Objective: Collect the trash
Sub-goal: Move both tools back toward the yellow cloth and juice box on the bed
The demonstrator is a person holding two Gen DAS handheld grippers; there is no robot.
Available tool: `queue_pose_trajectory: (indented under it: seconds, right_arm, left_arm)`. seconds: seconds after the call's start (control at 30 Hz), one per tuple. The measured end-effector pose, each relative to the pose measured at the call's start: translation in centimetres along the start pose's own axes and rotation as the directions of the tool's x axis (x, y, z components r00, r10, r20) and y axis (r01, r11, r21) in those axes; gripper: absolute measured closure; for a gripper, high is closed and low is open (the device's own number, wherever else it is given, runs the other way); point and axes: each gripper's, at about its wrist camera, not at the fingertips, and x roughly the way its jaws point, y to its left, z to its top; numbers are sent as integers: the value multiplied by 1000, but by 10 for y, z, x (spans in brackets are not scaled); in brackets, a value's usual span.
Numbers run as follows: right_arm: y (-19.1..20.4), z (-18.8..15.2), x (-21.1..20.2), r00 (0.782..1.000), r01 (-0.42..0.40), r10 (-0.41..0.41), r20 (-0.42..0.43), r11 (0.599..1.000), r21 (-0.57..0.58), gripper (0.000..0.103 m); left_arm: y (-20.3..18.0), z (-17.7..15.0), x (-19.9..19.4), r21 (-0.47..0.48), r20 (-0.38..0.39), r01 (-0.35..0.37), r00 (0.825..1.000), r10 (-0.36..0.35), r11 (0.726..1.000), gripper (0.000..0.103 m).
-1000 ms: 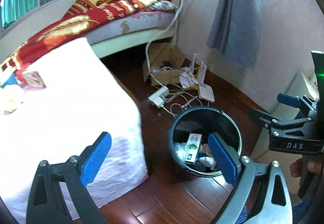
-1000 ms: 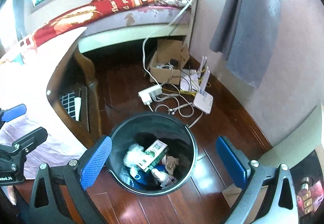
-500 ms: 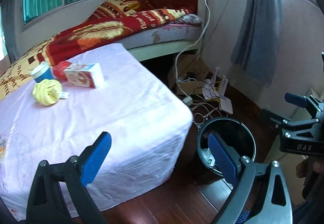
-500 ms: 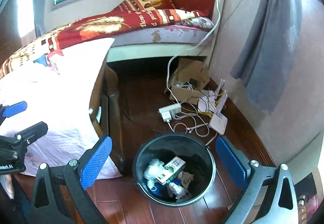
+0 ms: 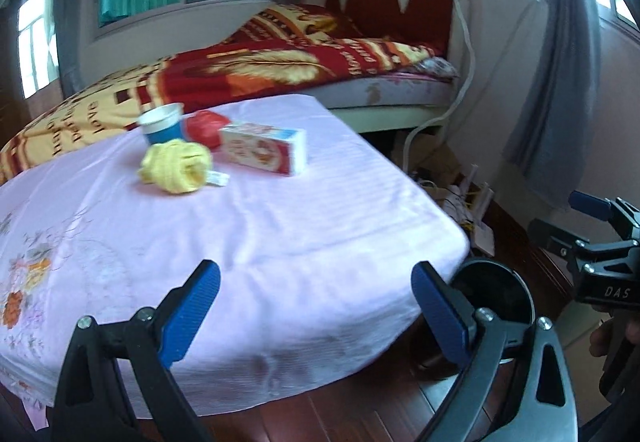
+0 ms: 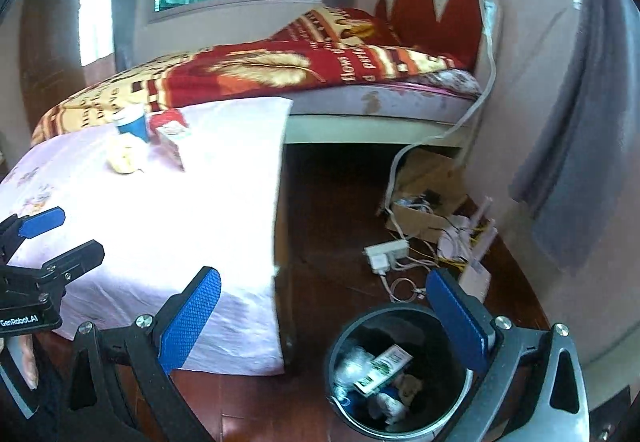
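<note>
gaping wide and empty, left gripper (image 5: 316, 306) over the table (image 5: 280, 242), right gripper (image 6: 324, 316) above the bin (image 6: 340, 354)

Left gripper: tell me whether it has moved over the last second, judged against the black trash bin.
Yes. The left gripper has swung away from the black trash bin, now at its right finger, toward the cloth-covered table.

Left wrist faces table (image 5: 280, 242); right wrist bin (image 6: 344, 346); both share bed (image 5: 320, 66).

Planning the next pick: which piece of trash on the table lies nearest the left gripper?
The crumpled yellow wad; the blue cup, red wrapper and carton sit behind or beside it.
</note>
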Motion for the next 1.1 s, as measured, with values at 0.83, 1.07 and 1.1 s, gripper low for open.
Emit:
queue_pose_trajectory:
  seconds: [0.83,1.07,1.1]
  right_arm:
    - [128,92,119,972,-232,226,-68,968,-98,0]
    - [151,121,180,964,-253,235,-125,954,-162,1]
    - [152,124,189,962,-258,237,-136,953,-160,2]
  left_arm:
    - [131,26,40,-129,-31,-111,994,108,985,20]
    - [139,43,76,-137,-57,-116,992,109,984,22]
    - [140,44,81,-140,-61,-114,992,106,984,22]
